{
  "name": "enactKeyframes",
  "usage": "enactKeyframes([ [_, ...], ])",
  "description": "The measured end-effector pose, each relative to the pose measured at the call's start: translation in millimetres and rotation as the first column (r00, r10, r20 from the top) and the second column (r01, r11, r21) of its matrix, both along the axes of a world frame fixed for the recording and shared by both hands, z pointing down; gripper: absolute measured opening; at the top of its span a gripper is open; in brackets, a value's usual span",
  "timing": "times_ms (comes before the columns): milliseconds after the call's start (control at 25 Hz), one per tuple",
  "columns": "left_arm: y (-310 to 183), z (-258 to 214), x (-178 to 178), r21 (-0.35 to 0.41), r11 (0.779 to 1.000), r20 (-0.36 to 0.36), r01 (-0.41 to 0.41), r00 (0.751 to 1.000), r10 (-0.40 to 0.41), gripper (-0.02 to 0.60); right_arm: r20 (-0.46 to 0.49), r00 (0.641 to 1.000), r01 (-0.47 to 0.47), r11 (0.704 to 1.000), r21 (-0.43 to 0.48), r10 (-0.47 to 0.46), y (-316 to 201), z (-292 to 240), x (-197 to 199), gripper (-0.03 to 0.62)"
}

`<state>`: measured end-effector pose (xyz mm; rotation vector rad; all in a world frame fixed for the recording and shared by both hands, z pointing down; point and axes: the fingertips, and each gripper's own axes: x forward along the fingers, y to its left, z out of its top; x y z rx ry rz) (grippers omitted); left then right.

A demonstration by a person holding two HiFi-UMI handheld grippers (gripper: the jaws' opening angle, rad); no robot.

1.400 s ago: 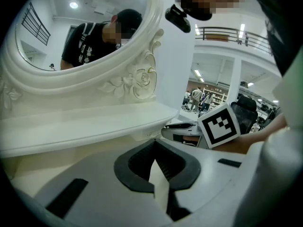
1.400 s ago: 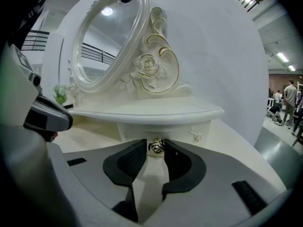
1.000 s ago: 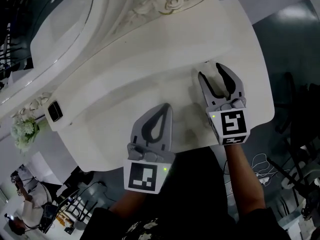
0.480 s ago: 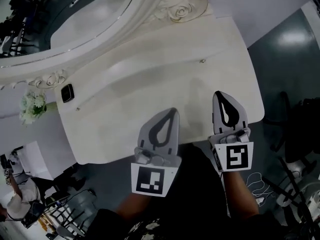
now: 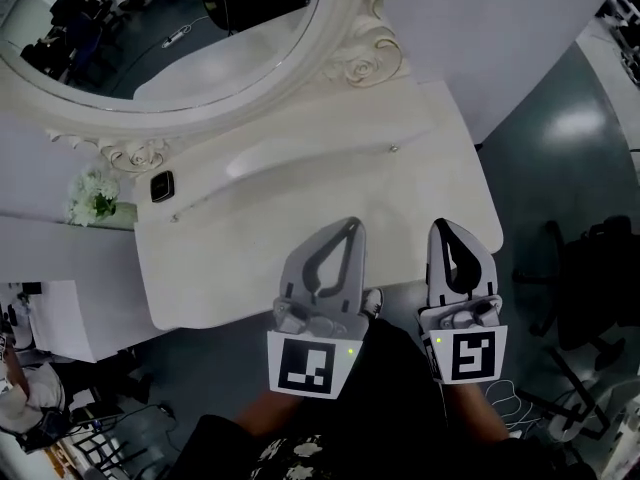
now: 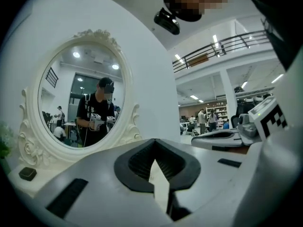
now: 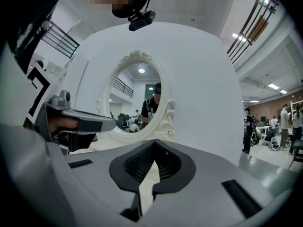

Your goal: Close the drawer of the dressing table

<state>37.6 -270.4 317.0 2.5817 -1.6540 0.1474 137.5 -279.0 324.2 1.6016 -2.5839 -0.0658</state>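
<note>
white dressing table (image 5: 300, 183), oval mirror (image 5: 170, 28), seemingly glossy grey floor (image 5: 560, 158)

A white table (image 5: 300, 183) with a curved front edge is shown from above. An oval mirror (image 5: 170, 38) in a carved white frame (image 5: 362, 63) is fitted upright along the rear edge. A small black object (image 5: 162, 186) is placed on the top at the left, just beside the frame. White flowers (image 5: 95, 196) are located at the left end; what supports them cannot be determined.
</note>
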Motion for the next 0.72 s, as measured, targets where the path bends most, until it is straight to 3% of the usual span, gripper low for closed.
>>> enactKeyframes([
  [280,13,-42,-5,0.124,0.992,0.008,0.019,1.000,-0.020,0.000,0.022,1.000,-0.018,0.997,0.074,0.017,28,-41,5,-0.002],
  [720,22,-55,-9,0.146,0.988,0.005,-0.048,0.999,0.048,0.000,-0.004,0.996,-0.090,0.992,0.089,0.090,44,-56,8,-0.002],
])
